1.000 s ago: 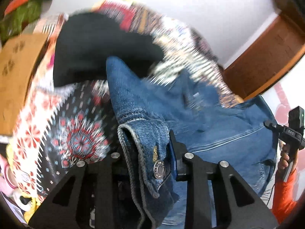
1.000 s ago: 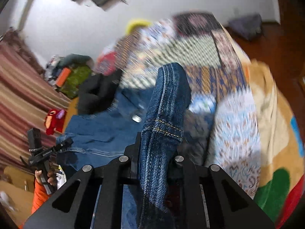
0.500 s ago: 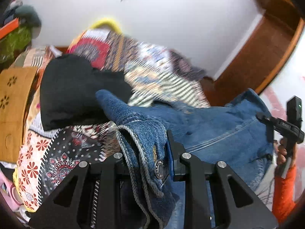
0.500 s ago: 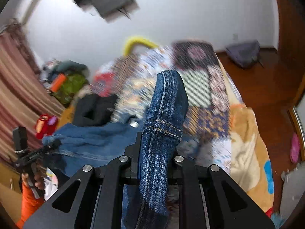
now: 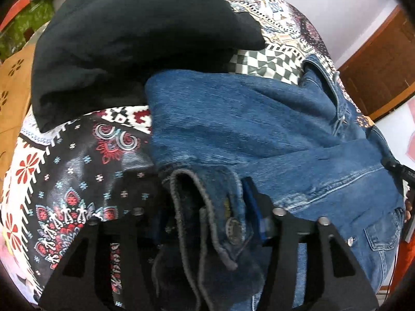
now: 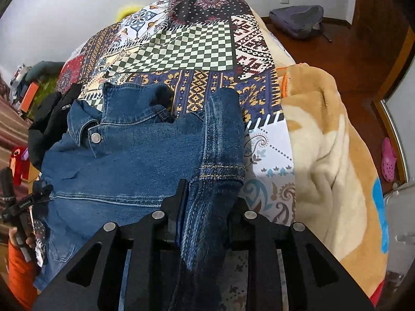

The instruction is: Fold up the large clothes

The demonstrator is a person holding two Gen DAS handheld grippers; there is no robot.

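A blue denim jacket (image 5: 259, 129) lies spread on the patterned bedspread (image 5: 77, 160), with its collar and a metal button toward the far side in the right wrist view (image 6: 124, 150). My left gripper (image 5: 210, 220) is shut on a buttoned cuff or hem of the jacket, low over the bed. My right gripper (image 6: 205, 212) is shut on a denim sleeve that runs forward over the jacket's right edge. Each gripper shows at the edge of the other's view, hand-held.
A black garment (image 5: 135, 41) lies on the bed just beyond the jacket. A beige fleece blanket (image 6: 332, 155) covers the bed's right side. A grey bag (image 6: 298, 20) lies on the wooden floor. A cardboard box (image 5: 13, 90) stands at the left.
Both grippers have come down from a raised position, and the jacket now lies flat on the bedspread instead of hanging between them. Both stay shut on the denim.
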